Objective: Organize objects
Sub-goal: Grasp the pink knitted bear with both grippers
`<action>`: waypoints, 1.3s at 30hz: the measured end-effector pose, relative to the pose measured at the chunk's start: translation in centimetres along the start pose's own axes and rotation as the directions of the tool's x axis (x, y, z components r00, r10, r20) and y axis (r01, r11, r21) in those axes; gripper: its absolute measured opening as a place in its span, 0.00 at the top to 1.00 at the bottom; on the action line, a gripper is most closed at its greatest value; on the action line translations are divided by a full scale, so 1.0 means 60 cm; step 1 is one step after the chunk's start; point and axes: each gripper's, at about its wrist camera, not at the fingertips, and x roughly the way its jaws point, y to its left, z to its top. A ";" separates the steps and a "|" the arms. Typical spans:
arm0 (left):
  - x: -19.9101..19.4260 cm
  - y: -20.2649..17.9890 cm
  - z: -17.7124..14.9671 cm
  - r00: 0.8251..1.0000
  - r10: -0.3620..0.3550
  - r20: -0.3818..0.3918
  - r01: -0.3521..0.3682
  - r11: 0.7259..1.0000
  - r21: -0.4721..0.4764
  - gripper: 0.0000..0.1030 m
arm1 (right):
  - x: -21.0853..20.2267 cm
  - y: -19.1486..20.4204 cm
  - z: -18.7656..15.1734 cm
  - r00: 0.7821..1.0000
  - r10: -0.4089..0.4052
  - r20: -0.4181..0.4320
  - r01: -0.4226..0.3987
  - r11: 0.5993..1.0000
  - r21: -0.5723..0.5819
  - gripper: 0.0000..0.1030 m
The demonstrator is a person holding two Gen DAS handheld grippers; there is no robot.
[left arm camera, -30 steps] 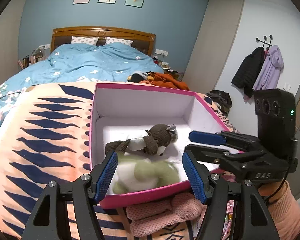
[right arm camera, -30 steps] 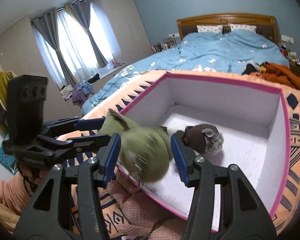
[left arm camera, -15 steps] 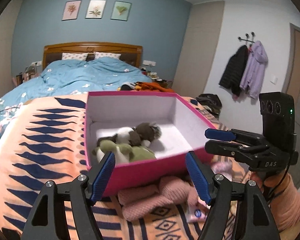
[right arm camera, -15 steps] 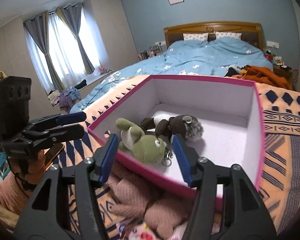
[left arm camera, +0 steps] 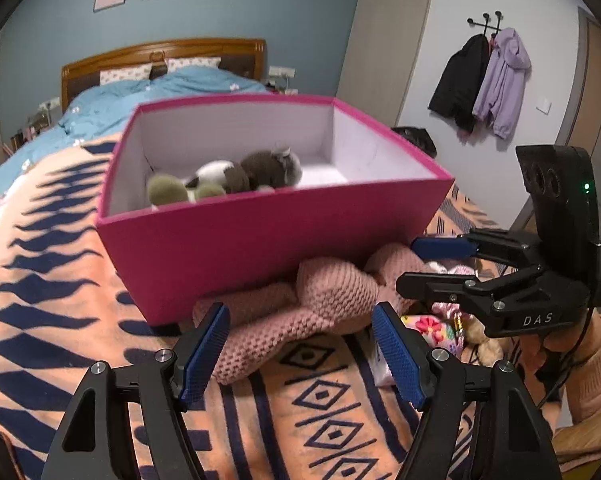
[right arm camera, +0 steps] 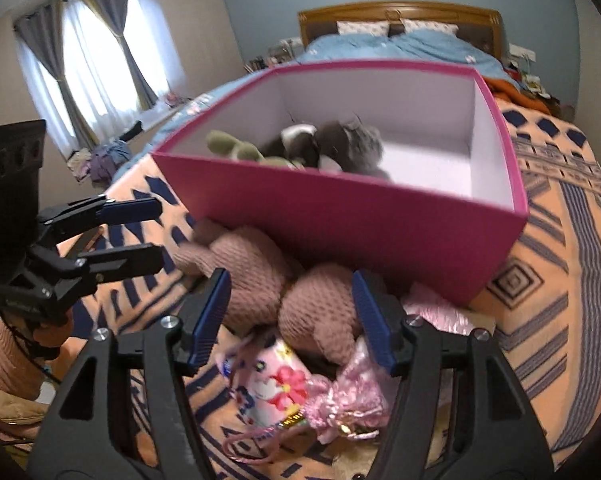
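Note:
A pink box [left arm camera: 260, 236] [right arm camera: 380, 220] stands on an orange patterned blanket [left arm camera: 40, 280]. Inside lie a green plush toy [left arm camera: 172, 190] [right arm camera: 236, 148] and a brown-grey plush toy [left arm camera: 268, 168] [right arm camera: 348, 144]. A pink knitted item [left arm camera: 300, 300] [right arm camera: 284, 288] lies in front of the box. A pink flowered pouch [right arm camera: 276, 388] and a pink frilly item [right arm camera: 352, 396] lie beside it. My left gripper [left arm camera: 300, 350] is open and empty, low over the knitted item. My right gripper [right arm camera: 290, 318] is open and empty, above the knitted item and pouch.
A bed with a blue duvet [left arm camera: 160, 88] and wooden headboard [left arm camera: 160, 52] lies beyond the box. Coats [left arm camera: 484, 80] hang on the right wall. A curtained window [right arm camera: 92, 64] is at the left, with clothes [right arm camera: 104, 156] below it.
The green plush was let go into the box. Both grippers have pulled back and dropped low in front of the box, over the knitted item and pouch.

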 end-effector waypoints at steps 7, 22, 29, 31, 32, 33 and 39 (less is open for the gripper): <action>0.023 0.002 -0.006 0.999 0.002 -0.047 -0.001 1.000 0.004 0.27 | 0.011 -0.003 -0.010 0.998 -0.053 -0.039 0.052 0.999 -0.007 0.37; 0.023 -0.001 -0.032 0.988 -0.127 -0.087 0.125 0.992 -0.036 0.27 | 0.015 0.010 -0.008 1.000 0.000 -0.022 -0.001 0.998 -0.063 0.37; 0.022 -0.007 -0.044 0.987 -0.133 -0.093 0.129 0.990 -0.049 0.27 | 0.013 0.031 -0.001 0.999 0.037 -0.001 -0.037 0.992 -0.120 0.37; 0.020 -0.002 -0.042 0.988 -0.126 -0.087 0.121 0.991 -0.061 0.27 | 0.018 0.026 0.000 1.000 0.023 -0.014 -0.025 0.994 -0.107 0.37; 0.019 0.000 -0.041 0.989 -0.120 -0.084 0.115 0.991 -0.064 0.27 | 0.020 0.021 -0.001 0.999 0.026 -0.022 -0.028 0.996 -0.089 0.37; 0.018 0.001 -0.038 0.990 -0.118 -0.082 0.113 0.992 -0.063 0.27 | 0.023 0.018 -0.002 0.999 0.027 -0.035 -0.029 0.997 -0.074 0.37; 0.035 -0.001 -0.030 0.987 -0.121 -0.101 0.115 0.991 -0.067 0.30 | 0.036 0.017 -0.004 0.998 0.026 -0.055 -0.029 0.998 -0.057 0.37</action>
